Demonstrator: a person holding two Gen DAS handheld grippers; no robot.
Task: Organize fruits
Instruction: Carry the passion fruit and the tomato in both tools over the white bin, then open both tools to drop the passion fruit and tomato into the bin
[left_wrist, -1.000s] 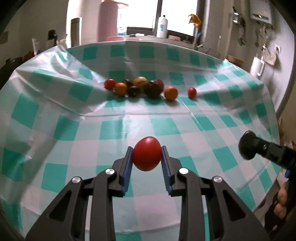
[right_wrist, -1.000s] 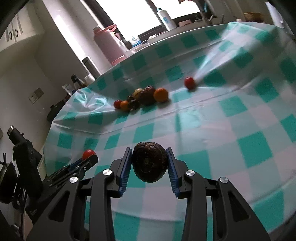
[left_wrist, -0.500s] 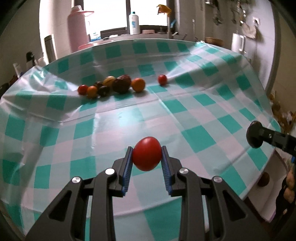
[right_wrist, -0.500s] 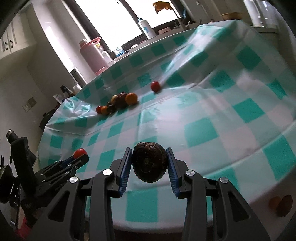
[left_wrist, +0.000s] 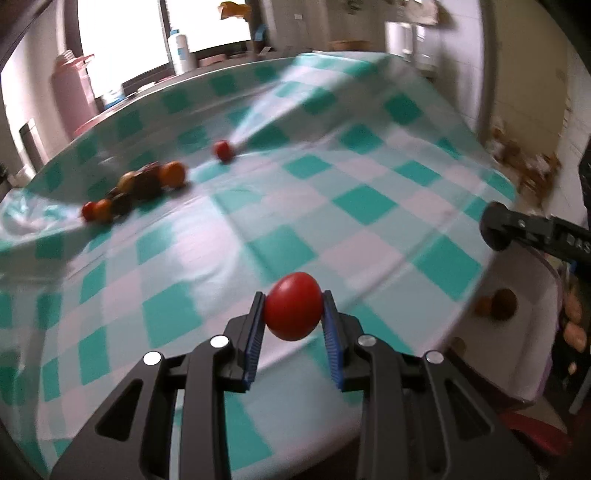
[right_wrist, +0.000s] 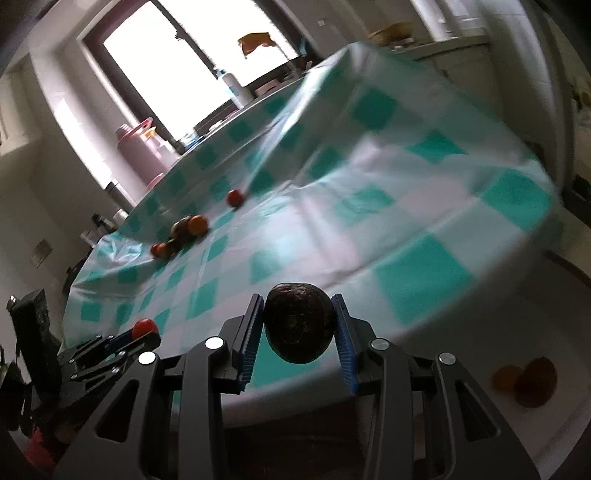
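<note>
My left gripper (left_wrist: 293, 314) is shut on a red tomato (left_wrist: 292, 310), held above the near right part of the checked tablecloth (left_wrist: 258, 206). My right gripper (right_wrist: 298, 325) is shut on a dark brown wrinkled fruit (right_wrist: 299, 323) over the table's near right edge. The left gripper (right_wrist: 142, 334) with its tomato also shows at the lower left of the right wrist view. A cluster of orange, red and dark fruits (left_wrist: 136, 188) lies far left on the cloth, with a lone red tomato (left_wrist: 223, 150) beyond it. Two fruits (right_wrist: 526, 380) lie in a pale container below the table edge.
A pale container (left_wrist: 517, 373) stands off the table's right edge, with an orange and a brown fruit (left_wrist: 496, 304) in it. A pink jug (left_wrist: 72, 96) and a white bottle (left_wrist: 180, 50) stand behind the table by the window. The picture is blurred by motion.
Both grippers have swung right with their fruits, from over the table's middle to its right edge. The pale container with two fruits has come into view. Both grips are unchanged.
</note>
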